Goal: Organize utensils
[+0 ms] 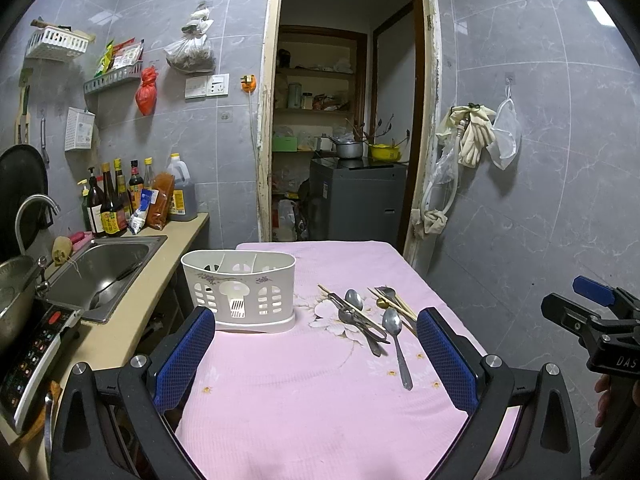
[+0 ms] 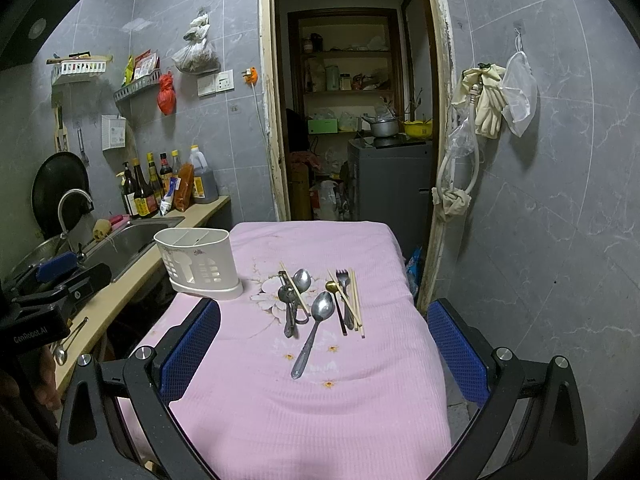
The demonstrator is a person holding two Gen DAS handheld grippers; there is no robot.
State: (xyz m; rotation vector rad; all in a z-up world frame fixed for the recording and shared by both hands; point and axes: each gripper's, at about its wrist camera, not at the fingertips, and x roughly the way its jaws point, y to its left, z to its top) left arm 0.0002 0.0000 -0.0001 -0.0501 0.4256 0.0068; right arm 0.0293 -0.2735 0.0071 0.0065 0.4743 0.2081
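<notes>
A white slotted utensil holder [image 1: 240, 294] [image 2: 198, 264] stands at the far left of the pink tablecloth [image 1: 304, 396] [image 2: 316, 412]. To its right lies a loose pile: a large spoon [image 1: 394, 338] [image 2: 316, 326], smaller spoons [image 1: 354, 300] [image 2: 302, 280], a fork [image 2: 345, 292], a peeler [image 2: 289, 300] and wooden chopsticks [image 1: 394, 304] [image 2: 356, 304]. My left gripper [image 1: 316, 336] is open and empty above the table's near part. My right gripper [image 2: 324, 330] is open and empty, also short of the pile. Each gripper shows in the other's view, the right one [image 1: 592, 312] and the left one [image 2: 60, 276].
A counter on the left holds a steel sink [image 1: 104, 276] [image 2: 132, 240], a tap, sauce bottles [image 1: 120, 200] [image 2: 160, 184] and an induction cooker [image 1: 36, 352]. An open doorway [image 1: 344, 120] lies behind the table. Gloves and bags hang on the right wall [image 1: 476, 136].
</notes>
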